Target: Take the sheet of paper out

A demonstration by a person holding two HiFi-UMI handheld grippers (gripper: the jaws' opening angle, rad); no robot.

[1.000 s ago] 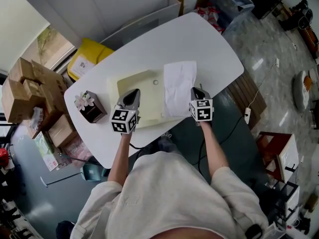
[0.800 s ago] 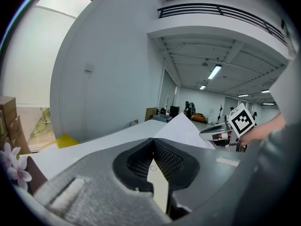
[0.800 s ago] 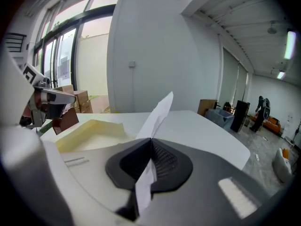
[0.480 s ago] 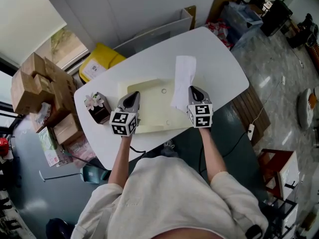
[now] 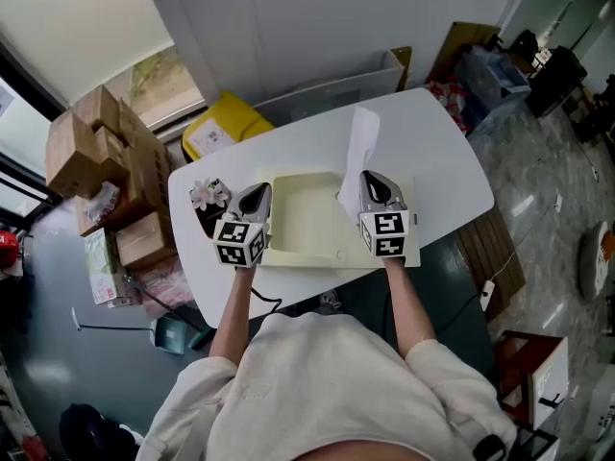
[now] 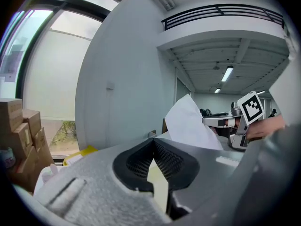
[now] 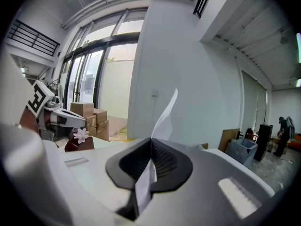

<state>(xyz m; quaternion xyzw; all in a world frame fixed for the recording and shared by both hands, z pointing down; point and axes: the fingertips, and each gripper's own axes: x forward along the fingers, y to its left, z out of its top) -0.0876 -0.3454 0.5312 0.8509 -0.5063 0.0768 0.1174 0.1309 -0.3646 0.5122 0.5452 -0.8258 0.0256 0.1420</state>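
Note:
A pale yellow folder (image 5: 307,227) lies on the white table (image 5: 447,176). My left gripper (image 5: 258,193) is shut on the folder's left edge, and a pale yellow strip (image 6: 158,185) shows between its jaws (image 6: 153,147). My right gripper (image 5: 371,177) is shut on a white sheet of paper (image 5: 361,142). The sheet stands up in the air above the folder's right side. In the right gripper view the sheet (image 7: 163,119) rises out of the shut jaws (image 7: 151,149). From the left gripper view the sheet (image 6: 189,124) and the right gripper (image 6: 225,121) show at the right.
A dark box with a pale flower (image 5: 208,203) stands left of the folder on the table. Stacked cardboard boxes (image 5: 96,147) and a yellow bin (image 5: 223,123) sit on the floor beyond the table's left end. A blue crate (image 5: 485,70) is at the far right.
Both grippers have risen. The right one has lifted the white sheet from flat on the folder to upright in the air. The left one has kept its hold on the folder.

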